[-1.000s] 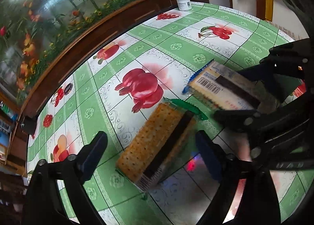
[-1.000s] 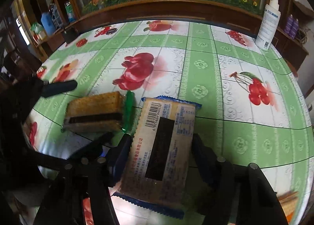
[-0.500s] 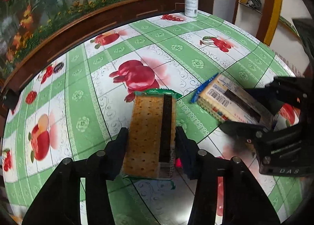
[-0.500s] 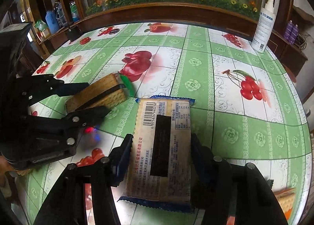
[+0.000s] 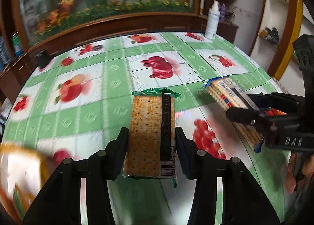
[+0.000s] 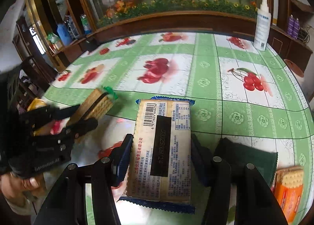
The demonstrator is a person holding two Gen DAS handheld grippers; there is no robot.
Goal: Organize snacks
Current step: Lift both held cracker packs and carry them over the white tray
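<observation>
Tablecloth [image 5: 109,79]; cracker packs [image 5: 152,136] apparently gripped.

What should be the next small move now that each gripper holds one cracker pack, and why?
Probably carry both packs toward the other snacks. The left gripper is shut on the green-edged cracker pack and the right gripper on the blue-edged cracker pack, both seemingly clear of the table. An orange cracker pack lies at the near right edge, a likely gathering spot.
</observation>
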